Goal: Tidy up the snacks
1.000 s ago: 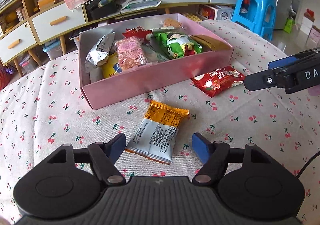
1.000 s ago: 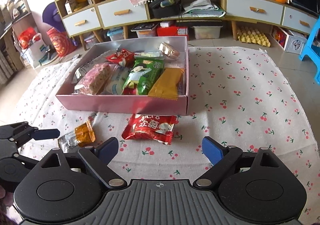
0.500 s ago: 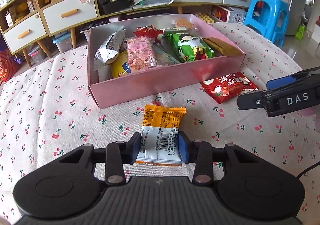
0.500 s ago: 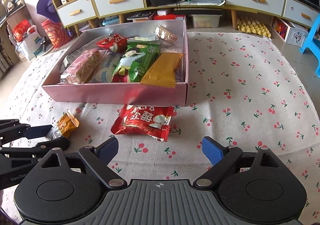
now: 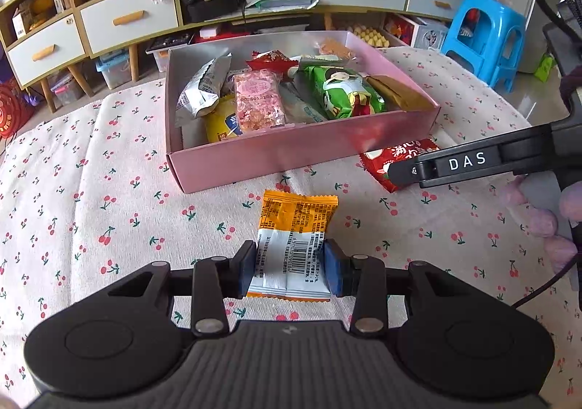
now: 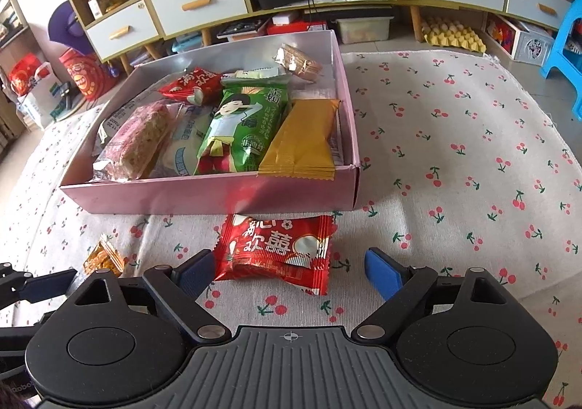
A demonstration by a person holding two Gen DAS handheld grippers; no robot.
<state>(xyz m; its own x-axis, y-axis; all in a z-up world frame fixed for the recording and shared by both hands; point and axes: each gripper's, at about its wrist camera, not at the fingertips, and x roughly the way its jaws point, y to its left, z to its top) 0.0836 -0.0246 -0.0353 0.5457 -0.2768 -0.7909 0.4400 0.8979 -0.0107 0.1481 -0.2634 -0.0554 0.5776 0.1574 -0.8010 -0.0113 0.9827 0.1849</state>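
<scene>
An orange and silver snack packet (image 5: 294, 241) lies on the cherry-print cloth in front of the pink box (image 5: 291, 158). My left gripper (image 5: 290, 269) is shut on its near end, both blue pads pressed to its sides. A red snack packet (image 6: 276, 249) lies just before the box's front wall (image 6: 218, 196). My right gripper (image 6: 287, 270) straddles its near edge; the jaws are closing, and the pads stand clear of it. In the left wrist view the red packet (image 5: 396, 158) is partly hidden by the right gripper's finger (image 5: 454, 163).
The box holds several packets, among them a green one (image 6: 240, 132), a mustard one (image 6: 302, 143) and a pink bar (image 5: 258, 101). Low cabinets with drawers (image 6: 196, 5) stand behind the table. A blue stool (image 5: 487, 34) is at the far right.
The left jaws closed from wide open onto the orange and silver packet. The right gripper came down and closer to the red packet, and its jaws narrowed a little.
</scene>
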